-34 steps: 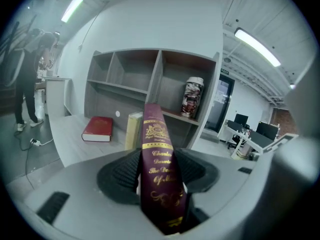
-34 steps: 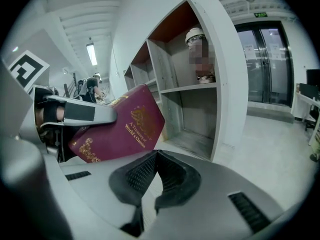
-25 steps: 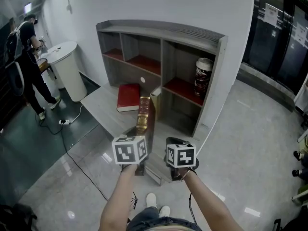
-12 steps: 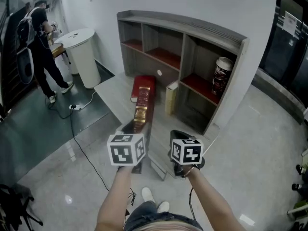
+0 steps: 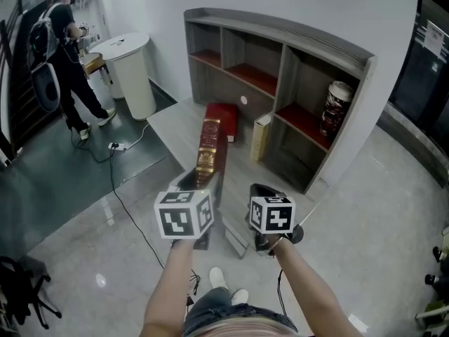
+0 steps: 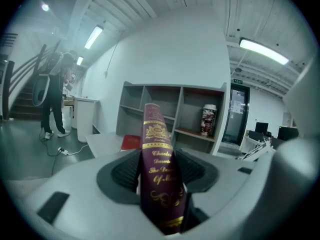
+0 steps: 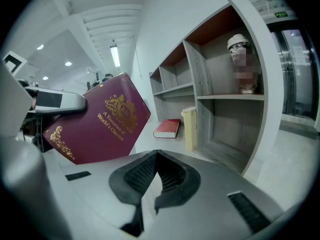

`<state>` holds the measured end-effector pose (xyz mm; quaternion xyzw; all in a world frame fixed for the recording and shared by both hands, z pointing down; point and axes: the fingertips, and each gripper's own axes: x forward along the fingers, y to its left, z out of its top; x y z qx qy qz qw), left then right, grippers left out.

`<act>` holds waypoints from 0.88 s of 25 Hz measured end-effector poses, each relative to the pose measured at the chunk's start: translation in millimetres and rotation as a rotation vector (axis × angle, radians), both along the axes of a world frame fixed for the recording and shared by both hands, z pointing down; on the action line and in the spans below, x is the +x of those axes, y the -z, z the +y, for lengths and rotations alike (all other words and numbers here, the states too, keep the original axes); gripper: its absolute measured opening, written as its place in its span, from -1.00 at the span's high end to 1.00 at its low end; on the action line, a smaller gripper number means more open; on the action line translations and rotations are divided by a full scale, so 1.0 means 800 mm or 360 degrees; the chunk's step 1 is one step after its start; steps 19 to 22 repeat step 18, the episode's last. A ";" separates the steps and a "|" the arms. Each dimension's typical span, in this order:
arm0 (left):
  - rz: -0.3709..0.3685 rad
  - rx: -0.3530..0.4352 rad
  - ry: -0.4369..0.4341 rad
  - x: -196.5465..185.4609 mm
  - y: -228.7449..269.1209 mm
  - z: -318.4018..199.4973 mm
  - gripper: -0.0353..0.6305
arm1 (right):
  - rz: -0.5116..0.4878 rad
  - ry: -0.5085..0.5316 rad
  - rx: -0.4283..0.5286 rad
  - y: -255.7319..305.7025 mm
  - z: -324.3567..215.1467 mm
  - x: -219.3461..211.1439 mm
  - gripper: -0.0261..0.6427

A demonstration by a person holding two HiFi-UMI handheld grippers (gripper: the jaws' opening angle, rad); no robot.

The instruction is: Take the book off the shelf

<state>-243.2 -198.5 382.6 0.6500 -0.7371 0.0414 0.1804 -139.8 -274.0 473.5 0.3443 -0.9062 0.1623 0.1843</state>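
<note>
**Head view: the book is off the shelf and clamped in your left gripper**

Your left gripper (image 5: 198, 187) grips the maroon book (image 5: 209, 146) at its lower end. The gilt spine faces you and the book tilts forward, well clear of the grey shelf (image 5: 284, 69). Your right gripper (image 5: 261, 196) hangs just beside it with its jaws drawn nearly together and nothing between them.

The removal step looks done, so what remains is carrying the book away or setting it down. The book is tall and you hold it by one end, so keep your grip firm and the book near upright so it cannot swing.

The shelf stands on a low grey platform (image 5: 168, 121). A red book (image 5: 223, 112) lies flat there, and a cream book (image 5: 260, 137) stands on edge against a divider. A printed cup (image 5: 335, 111) sits in the right compartment.

The floor (image 5: 365, 209) is glossy tile, and a cable (image 5: 119, 188) trails across it. A white cylindrical stand (image 5: 130, 65) and a person (image 5: 59, 55) are off to your left.
</note>
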 end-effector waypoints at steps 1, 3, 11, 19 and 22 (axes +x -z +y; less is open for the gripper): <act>-0.0002 0.0001 0.0006 -0.002 0.000 0.001 0.24 | 0.0005 0.0006 0.0005 0.001 0.000 -0.003 0.92; 0.0002 0.0002 0.0017 -0.004 0.002 0.003 0.24 | 0.0007 0.0022 0.0013 0.005 0.002 -0.009 0.92; 0.0026 0.0015 0.0067 -0.021 0.011 0.014 0.24 | -0.0023 0.0092 0.0067 0.024 0.011 -0.037 0.92; -0.0041 -0.0040 0.0108 -0.031 0.003 0.029 0.24 | -0.0051 0.0128 0.0069 0.029 0.020 -0.054 0.92; -0.0041 -0.0040 0.0108 -0.031 0.003 0.029 0.24 | -0.0051 0.0128 0.0069 0.029 0.020 -0.054 0.92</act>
